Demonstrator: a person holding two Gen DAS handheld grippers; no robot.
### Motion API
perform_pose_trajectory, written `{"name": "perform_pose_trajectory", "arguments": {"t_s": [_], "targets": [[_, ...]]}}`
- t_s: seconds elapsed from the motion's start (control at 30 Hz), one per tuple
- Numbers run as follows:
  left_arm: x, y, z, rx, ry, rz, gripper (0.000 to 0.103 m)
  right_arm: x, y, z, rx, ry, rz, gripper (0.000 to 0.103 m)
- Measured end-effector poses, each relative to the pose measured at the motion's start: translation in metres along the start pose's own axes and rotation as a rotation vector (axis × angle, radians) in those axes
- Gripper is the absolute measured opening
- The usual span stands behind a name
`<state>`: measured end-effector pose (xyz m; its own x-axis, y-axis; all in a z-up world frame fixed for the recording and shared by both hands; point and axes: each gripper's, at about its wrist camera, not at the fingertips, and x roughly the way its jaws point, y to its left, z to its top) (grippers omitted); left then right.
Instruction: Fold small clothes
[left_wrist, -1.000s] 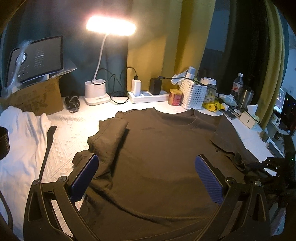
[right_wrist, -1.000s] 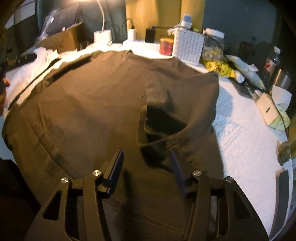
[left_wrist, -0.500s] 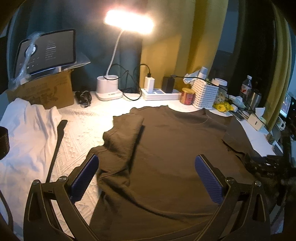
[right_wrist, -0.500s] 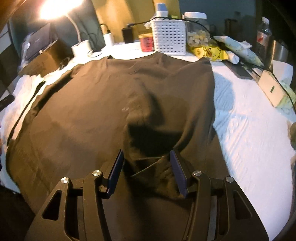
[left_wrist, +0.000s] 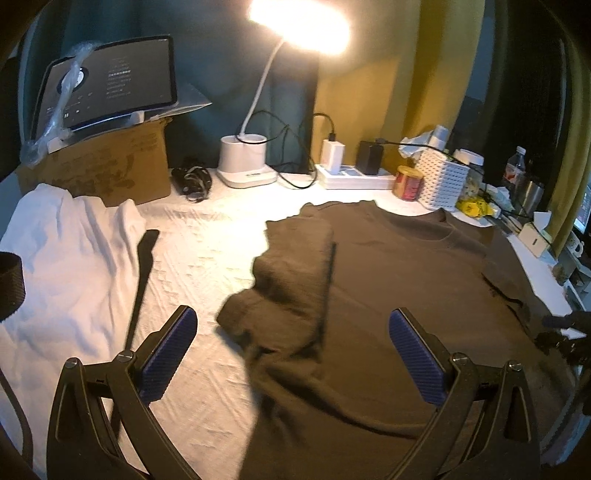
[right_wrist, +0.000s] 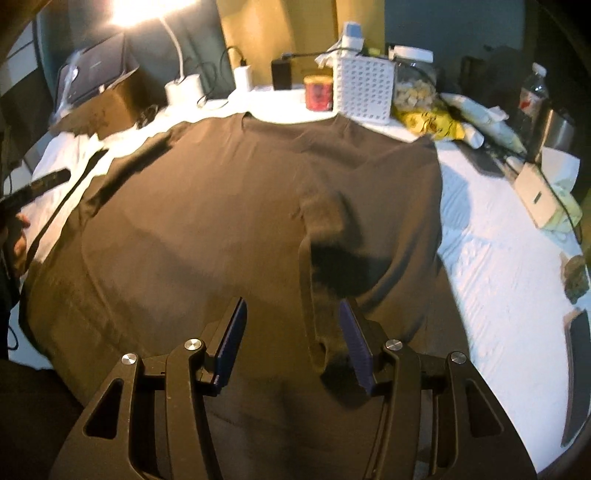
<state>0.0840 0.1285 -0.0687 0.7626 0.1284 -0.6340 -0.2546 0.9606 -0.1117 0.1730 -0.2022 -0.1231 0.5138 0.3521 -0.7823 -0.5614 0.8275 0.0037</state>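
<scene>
Left hand-held gripper (left_wrist: 291, 354): blue-padded fingers spread wide, nothing between them, not touching cloth as far as can be seen. It hangs above the near left edge of the dark brown T-shirt (left_wrist: 399, 295); the left finger is over bare white cover, the right finger over the shirt body.

Right hand-held gripper (right_wrist: 291, 341): fingers moderately apart, nothing clamped. A raised fold of the shirt's right sleeve (right_wrist: 354, 243) lies just in front of and against the right finger; contact uncertain.

The brown T-shirt lies spread flat, collar at the far side. Left sleeve (left_wrist: 291, 266) folded inward over the body; right sleeve likewise turned in.

Surface: tabletop covered with a white textured cloth (left_wrist: 199, 266). A white garment (left_wrist: 70, 266) lies crumpled to the left, well apart from the shirt.

Far edge: lit white desk lamp (left_wrist: 245, 162), cardboard box (left_wrist: 107, 166) carrying a tablet screen (left_wrist: 107, 81), white power strip (left_wrist: 354, 179) with plugs, red tin (left_wrist: 407, 182), white perforated basket (left_wrist: 443, 182), plastic bottle (right_wrist: 532, 92). Yellow and dark teal curtains behind.
</scene>
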Motion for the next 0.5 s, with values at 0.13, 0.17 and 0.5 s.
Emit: {"name": "perform_pose_trajectory", "arguments": {"t_s": [0.13,0.17,0.5], "targets": [[0.012,0.013,0.006,0.008,0.022,-0.034,0.098,0.002,0.001,0.011,0.01,-0.027,-0.016,0.055],[0.015,0.015,0.008,0.014,0.028,-0.043,0.095,0.003,0.001,0.014,0.012,-0.031,-0.02,0.055],[0.083,0.023,0.037,0.086,0.137,-0.113,0.081,0.011,-0.003,0.029,0.038,-0.048,-0.04,0.055]]}}
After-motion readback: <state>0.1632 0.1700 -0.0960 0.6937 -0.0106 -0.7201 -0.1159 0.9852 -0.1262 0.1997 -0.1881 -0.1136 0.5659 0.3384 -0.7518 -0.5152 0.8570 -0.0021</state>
